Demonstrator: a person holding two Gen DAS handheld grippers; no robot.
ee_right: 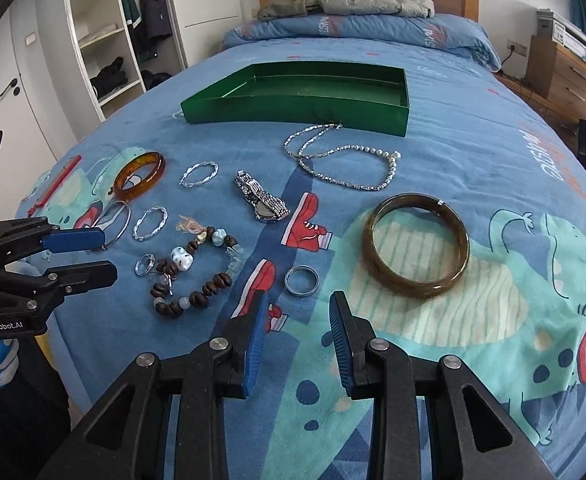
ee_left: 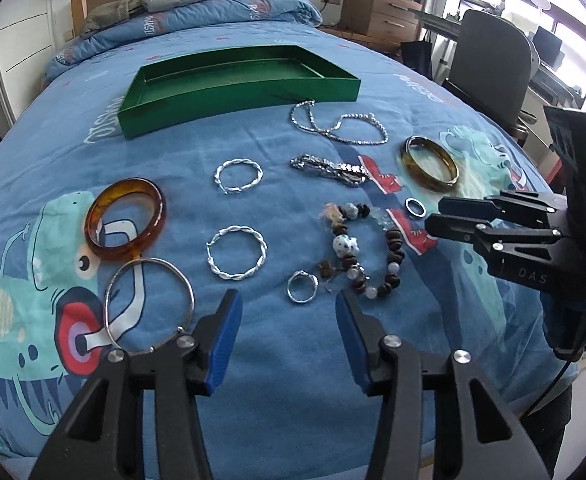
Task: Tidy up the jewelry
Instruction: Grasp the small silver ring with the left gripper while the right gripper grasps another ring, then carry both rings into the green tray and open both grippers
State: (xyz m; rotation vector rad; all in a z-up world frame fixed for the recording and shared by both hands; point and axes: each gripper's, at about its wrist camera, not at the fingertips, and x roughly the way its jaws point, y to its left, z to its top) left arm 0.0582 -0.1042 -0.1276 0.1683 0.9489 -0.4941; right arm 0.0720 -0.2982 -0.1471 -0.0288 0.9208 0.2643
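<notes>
left wrist view: the left gripper (ee_left: 289,312) hangs tilted down over the blue bedspread (ee_left: 293,380) with its jaws apart and nothing between them. the small silver ring (ee_left: 302,287) lies just ahead of the gap, the bead bracelet (ee_left: 367,248) just beside the right-hand pad, and the thin silver bangle (ee_left: 149,306) beside the left one. the risk here is crowding: if the jaws come down where they are, a pad could snag the beads or nudge the bangle, and a ring this thin may sink into the soft cover and slip out of a pinch. the green tray (ee_left: 237,100) sits well apart at the far side, bare inside, so nothing looks sorted yet.

right wrist view: the right gripper (ee_right: 299,320) also points downward, its jaws parted more narrowly and holding nothing. the dark band ring (ee_right: 301,281) lies just ahead of the gap, touching neither pad, with the big brown bangle (ee_right: 419,246) nearby to the right. a shallow pinch might push the ring flat into the bedspread. the other gripper works close at the left edge, so the two could bump.
</notes>
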